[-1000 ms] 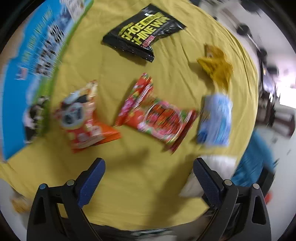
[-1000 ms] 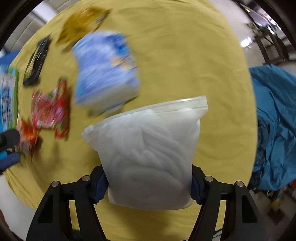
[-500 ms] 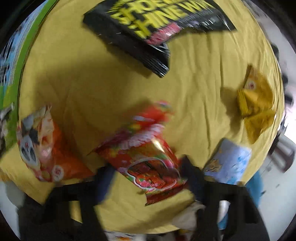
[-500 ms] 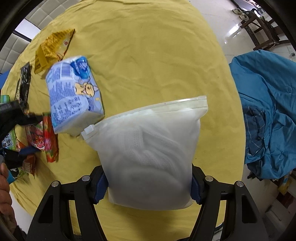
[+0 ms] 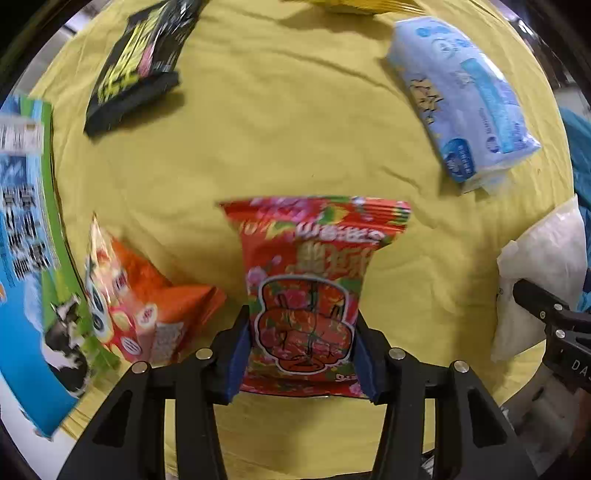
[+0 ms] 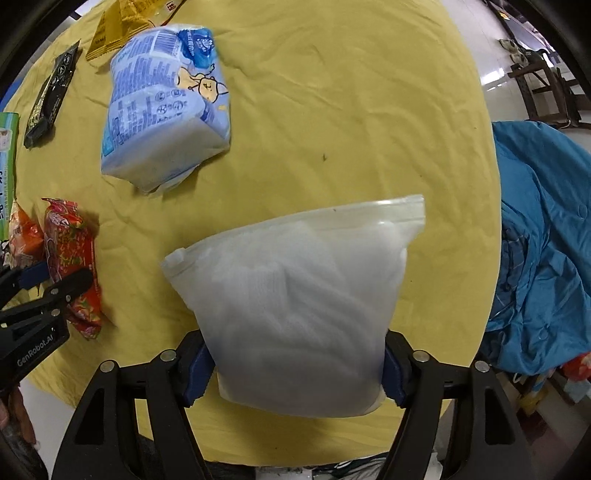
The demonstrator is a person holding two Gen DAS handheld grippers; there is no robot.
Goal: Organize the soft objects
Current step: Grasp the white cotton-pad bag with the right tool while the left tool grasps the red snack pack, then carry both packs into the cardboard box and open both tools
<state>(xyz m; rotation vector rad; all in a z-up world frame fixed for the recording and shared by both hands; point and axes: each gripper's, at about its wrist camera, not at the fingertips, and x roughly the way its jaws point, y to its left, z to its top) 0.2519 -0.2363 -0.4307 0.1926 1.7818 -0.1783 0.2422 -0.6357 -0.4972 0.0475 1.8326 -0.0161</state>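
Note:
My left gripper (image 5: 301, 350) is shut on a red snack packet (image 5: 310, 280), its blue pads pressing both sides of the packet's lower half. The packet and the left gripper (image 6: 55, 280) also show at the left of the right wrist view, packet (image 6: 70, 254) resting on the yellow cloth. My right gripper (image 6: 295, 373) is shut on a white zip bag (image 6: 295, 295) of soft white material, which also shows at the right edge of the left wrist view (image 5: 543, 280). A blue tissue pack (image 6: 166, 118) lies beyond the zip bag, also in the left wrist view (image 5: 465, 107).
A round table with a yellow cloth (image 6: 351, 110) holds an orange snack bag (image 5: 144, 302), a black packet (image 5: 140, 62), a yellow packet (image 6: 122, 26) and a blue-green box (image 5: 26, 240) at the left edge. A blue cloth heap (image 6: 546, 240) lies off the table's right.
My left gripper moved forward to the red snack packet and shut on it; it was open a second ago. The right gripper kept its hold on the zip bag and shifted slightly.

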